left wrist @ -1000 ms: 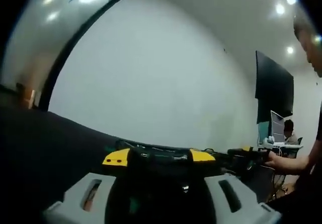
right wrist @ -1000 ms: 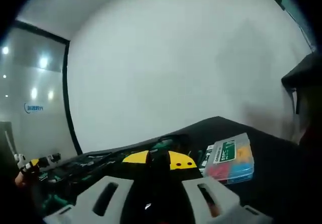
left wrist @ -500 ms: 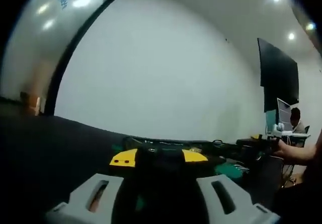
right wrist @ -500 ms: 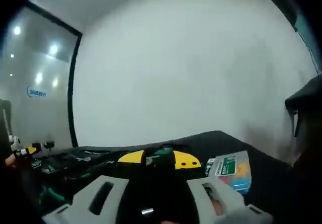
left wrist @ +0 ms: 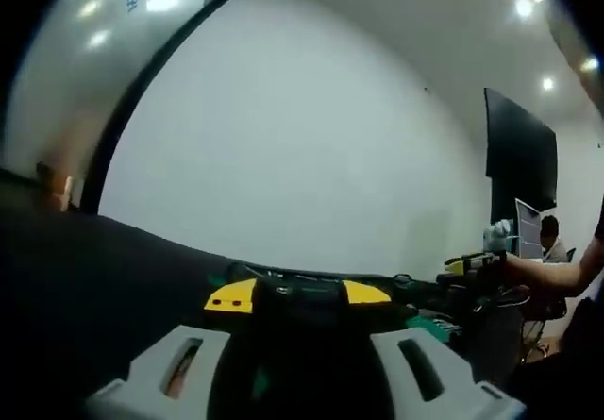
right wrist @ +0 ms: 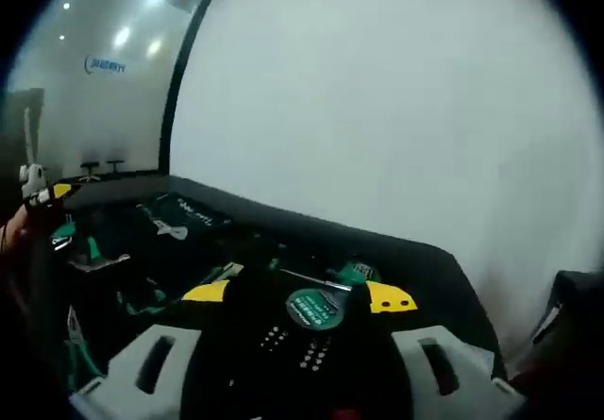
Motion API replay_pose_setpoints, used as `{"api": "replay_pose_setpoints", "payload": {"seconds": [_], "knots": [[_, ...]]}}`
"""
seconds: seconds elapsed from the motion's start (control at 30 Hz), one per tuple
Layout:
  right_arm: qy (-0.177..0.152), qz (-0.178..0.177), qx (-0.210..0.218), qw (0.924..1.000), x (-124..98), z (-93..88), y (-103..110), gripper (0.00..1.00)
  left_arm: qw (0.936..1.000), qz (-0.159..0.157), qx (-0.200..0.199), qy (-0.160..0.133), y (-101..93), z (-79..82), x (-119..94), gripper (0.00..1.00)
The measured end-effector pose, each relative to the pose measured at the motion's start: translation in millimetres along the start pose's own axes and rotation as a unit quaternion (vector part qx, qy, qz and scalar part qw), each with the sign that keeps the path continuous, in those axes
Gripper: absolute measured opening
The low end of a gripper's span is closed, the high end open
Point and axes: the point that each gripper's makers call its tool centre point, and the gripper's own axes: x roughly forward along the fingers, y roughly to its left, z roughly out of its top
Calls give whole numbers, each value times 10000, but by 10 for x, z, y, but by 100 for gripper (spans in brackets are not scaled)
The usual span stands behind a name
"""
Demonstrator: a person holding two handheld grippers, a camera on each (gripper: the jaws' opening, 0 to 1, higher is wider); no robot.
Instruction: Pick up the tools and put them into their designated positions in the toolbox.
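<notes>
Black cloth covers the table point(right wrist: 415, 260) where my tools point(right wrist: 179, 222) lie scattered, green-handled ones among them. My right gripper point(right wrist: 297, 297) is clamped on a black-handled tool with a round green label point(right wrist: 311, 309), held just above the table. My left gripper point(left wrist: 297, 293) points low across the table edge toward the white wall point(left wrist: 283, 156); something dark sits between its yellow-tipped jaws, but I cannot tell whether they are gripping it. The toolbox I cannot make out for certain.
</notes>
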Motion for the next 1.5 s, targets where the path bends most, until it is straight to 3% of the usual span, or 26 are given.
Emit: {"api": "replay_pose_setpoints", "payload": {"seconds": [0.07, 0.17, 0.23, 0.3, 0.43, 0.5, 0.57, 0.73, 0.93, 1.13, 1.23, 1.37, 1.5], "knots": [[281, 8, 285, 9992, 130, -110, -84, 57, 9998, 63, 80, 163, 24, -56, 26, 35], [447, -79, 705, 9965, 277, -173, -231, 58, 9997, 49, 149, 201, 42, -76, 28, 35], [647, -133, 964, 9932, 334, -269, -287, 59, 9997, -72, -16, 227, 16, -77, 21, 35], [646, -150, 1156, 9911, 347, -288, -294, 56, 9997, -135, -35, 218, -102, -72, 8, 35], [727, -184, 1062, 9915, 380, -344, -297, 52, 9998, -102, -50, 149, -41, -47, 10, 35], [774, -273, 994, 9916, 374, -337, -320, 41, 9998, -122, -37, 166, -33, -53, 12, 35], [727, -30, 1237, 9896, 307, -332, -154, 36, 9998, -117, -26, 170, -20, -54, 14, 35], [788, 161, 1019, 9915, 299, -320, 15, 35, 9998, -98, -15, 197, 4, -65, 19, 35], [839, 591, 1812, 9781, 226, -241, 205, 35, 9998, -80, -26, 193, 53, -66, 23, 35], [470, 968, 1442, 9837, 171, 78, 446, 35, 9997, -61, 4, 226, 45, -60, 15, 35], [412, 1265, 1154, 9844, 198, 192, 702, 35, 9997, -51, 10, 233, -27, -58, 8, 35], [531, 1491, 891, 9834, 251, 196, 1002, 35, 9997, -53, 2, 224, -84, -50, 0, 35], [643, 1736, 763, 9797, 363, 211, 1166, 35, 9998, -52, -1, 212, -116, -40, -8, 35]]}}
